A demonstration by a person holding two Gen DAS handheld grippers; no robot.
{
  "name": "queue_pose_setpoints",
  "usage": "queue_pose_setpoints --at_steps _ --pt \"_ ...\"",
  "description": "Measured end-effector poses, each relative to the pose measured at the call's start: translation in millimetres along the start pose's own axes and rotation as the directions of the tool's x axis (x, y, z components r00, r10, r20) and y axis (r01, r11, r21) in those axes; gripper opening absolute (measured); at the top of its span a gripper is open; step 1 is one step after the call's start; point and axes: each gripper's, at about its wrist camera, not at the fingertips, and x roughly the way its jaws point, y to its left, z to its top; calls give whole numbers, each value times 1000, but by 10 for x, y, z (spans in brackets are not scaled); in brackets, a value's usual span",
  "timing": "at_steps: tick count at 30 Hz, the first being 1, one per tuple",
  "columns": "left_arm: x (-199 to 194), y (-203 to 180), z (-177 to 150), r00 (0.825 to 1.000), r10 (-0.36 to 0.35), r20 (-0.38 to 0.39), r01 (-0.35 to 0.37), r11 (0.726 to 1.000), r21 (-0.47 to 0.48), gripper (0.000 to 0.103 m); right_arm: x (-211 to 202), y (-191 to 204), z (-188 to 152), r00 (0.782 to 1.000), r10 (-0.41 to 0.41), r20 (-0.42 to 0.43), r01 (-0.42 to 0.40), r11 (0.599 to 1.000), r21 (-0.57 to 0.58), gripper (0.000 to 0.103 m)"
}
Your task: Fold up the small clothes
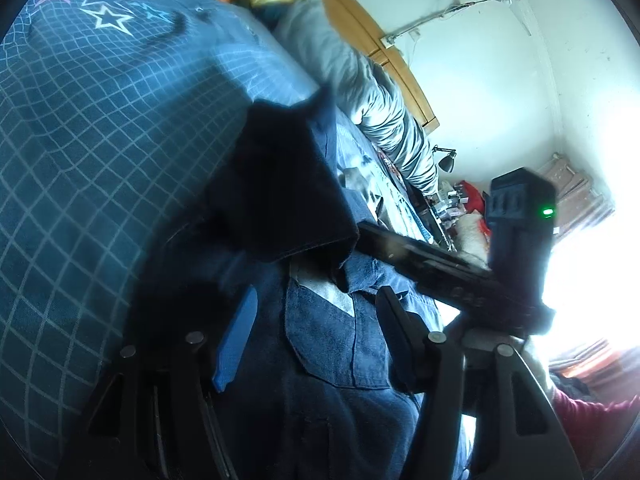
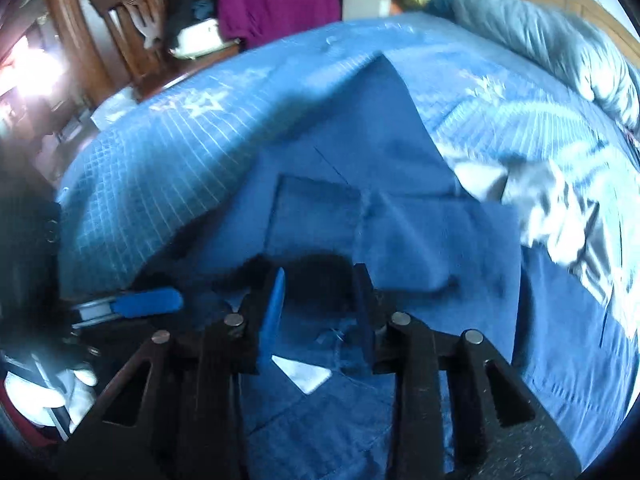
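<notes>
While both cameras looked down along their fingers, I recorded a dark blue denim garment [image 2: 384, 200] lying on the bed [image 1: 80, 152], which was covered by a blue bedspread with a pale grid and star prints. In the right wrist view the garment lay spread across the middle of the bed, with one panel folded over another and a patch pocket [image 2: 312, 216] visible just ahead of the fingers.

My right gripper [image 2: 320, 300] stood open, its two fingers well apart, with a blue pad [image 2: 274, 312] on the left one. Dark cloth lay in the gap between the fingertips, but I could not tell whether it was gripped; the fingers did not appear closed on it.

My left gripper [image 1: 316, 312] was likewise open, fingers apart over the denim, a blue pad [image 1: 236, 340] on its left finger. A raised fold of the garment [image 1: 280, 184] stood directly ahead of it, dark and blurred. The right gripper's body [image 1: 516, 240], showing a green light, crossed that view on the right.

A grey quilt [image 1: 372, 92] lay bunched along the far side of the bed against a wooden headboard [image 1: 400, 64]. A pale crumpled cloth [image 2: 560, 208] lay to the right of the garment.
</notes>
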Motion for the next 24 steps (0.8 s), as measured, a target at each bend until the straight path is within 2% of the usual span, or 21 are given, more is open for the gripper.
queue_pose_setpoints --at_steps 1,4,6,9,19,21,24 --pt "-1 2 0 1000 -4 0 4 1000 0 65 -37 -4 -5 1000 12 6 -12 1000 16 35" --pt "-5 9 1 1000 -16 3 16 1000 -2 66 -110 36 64 999 20 31 -20 1000 9 50" --pt "-9 15 3 1000 -21 5 21 1000 -5 67 -54 59 60 1000 21 11 -21 1000 1 53" --pt "-18 19 7 1000 -27 6 27 1000 -7 67 38 88 52 1000 -29 -12 29 999 -21 52" --pt "-40 72 23 998 -52 19 53 998 -37 64 74 148 88 998 -45 -53 45 999 -1 58" --pt "-38 77 22 999 -43 17 44 998 -38 62 108 194 81 995 -80 -58 79 997 -11 59" --pt "-16 68 19 1000 0 6 0 999 -36 55 194 271 86 986 -153 -66 146 985 -96 61"
